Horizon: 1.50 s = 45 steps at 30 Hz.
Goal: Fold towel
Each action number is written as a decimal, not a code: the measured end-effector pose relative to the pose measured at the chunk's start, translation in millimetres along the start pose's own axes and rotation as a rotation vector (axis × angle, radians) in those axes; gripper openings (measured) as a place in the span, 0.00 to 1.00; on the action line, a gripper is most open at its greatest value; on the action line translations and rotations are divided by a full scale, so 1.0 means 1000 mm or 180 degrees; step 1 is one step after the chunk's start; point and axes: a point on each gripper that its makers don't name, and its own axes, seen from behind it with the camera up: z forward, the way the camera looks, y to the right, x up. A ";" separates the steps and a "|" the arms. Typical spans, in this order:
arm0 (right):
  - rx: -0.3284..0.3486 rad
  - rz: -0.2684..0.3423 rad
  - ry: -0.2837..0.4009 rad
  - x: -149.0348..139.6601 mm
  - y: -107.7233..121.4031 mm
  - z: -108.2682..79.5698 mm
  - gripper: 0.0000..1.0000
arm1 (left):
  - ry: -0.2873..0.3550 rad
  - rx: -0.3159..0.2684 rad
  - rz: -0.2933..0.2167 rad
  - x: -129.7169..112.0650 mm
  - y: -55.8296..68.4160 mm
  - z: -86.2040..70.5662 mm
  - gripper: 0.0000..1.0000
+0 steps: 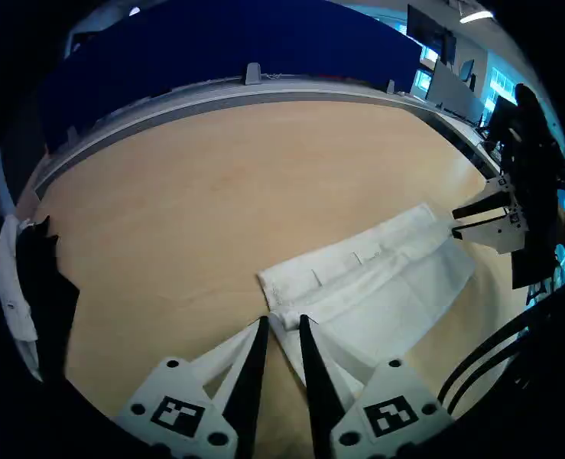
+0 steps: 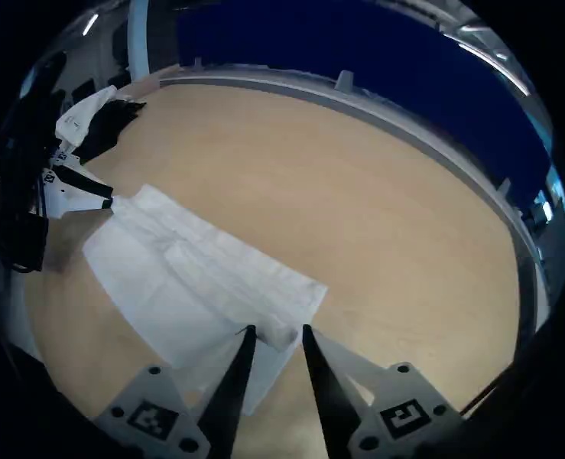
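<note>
Fingers (image 1: 253, 375) of left gripper (image 1: 282, 325) narrowly apart around towel (image 1: 374, 283) corner, same for right gripper (image 2: 276, 330), pinch unclear

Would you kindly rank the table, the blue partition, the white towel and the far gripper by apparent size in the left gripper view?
Largest to smallest:
1. table
2. blue partition
3. white towel
4. right gripper, which is far from the camera, so distance partly makes it look small.

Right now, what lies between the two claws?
The white towel, on the wooden table, stretches from left claw to right claw, seen in the left gripper view.
</note>
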 end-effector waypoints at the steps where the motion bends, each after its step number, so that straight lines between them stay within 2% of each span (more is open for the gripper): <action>1: -0.0040 -0.0010 0.0002 0.000 0.002 0.000 0.58 | 0.0005 0.0000 -0.0003 0.001 0.000 0.000 0.36; 5: -0.0134 -0.0052 0.0023 0.002 0.007 0.001 0.68 | 0.0020 -0.0012 -0.0014 0.004 -0.001 -0.002 0.75; 7: -0.0159 -0.0065 0.0032 0.003 0.008 0.001 0.75 | 0.0029 0.0007 -0.0014 0.005 -0.003 -0.002 0.88; 9: -0.0178 -0.0070 0.0037 0.003 0.009 0.002 0.80 | 0.0039 0.0037 -0.0008 0.006 -0.005 -0.003 0.91; 11: -0.0191 -0.0062 0.0050 0.003 0.010 0.002 0.84 | 0.0049 0.0073 0.0017 0.007 -0.007 -0.003 0.91; 15: -0.0215 -0.0043 0.0096 0.006 0.011 0.000 0.99 | 0.0071 0.0097 0.0064 0.009 -0.008 -0.005 0.93; 16: -0.0229 -0.0041 0.0109 0.007 0.012 -0.001 1.00 | 0.0074 0.0096 0.0067 0.009 -0.008 -0.006 0.93; 24: -0.0229 -0.0022 0.0159 0.009 0.013 -0.007 1.00 | 0.0099 0.0085 0.0057 0.011 -0.005 -0.014 0.93; 30: -0.0180 0.0035 0.0165 0.000 0.007 -0.016 1.00 | 0.0123 0.0083 0.0057 0.006 -0.001 -0.027 0.93; 45: -0.0151 0.0139 0.0121 -0.041 -0.006 -0.045 1.00 | 0.0058 0.0166 -0.0101 -0.039 0.007 -0.059 0.93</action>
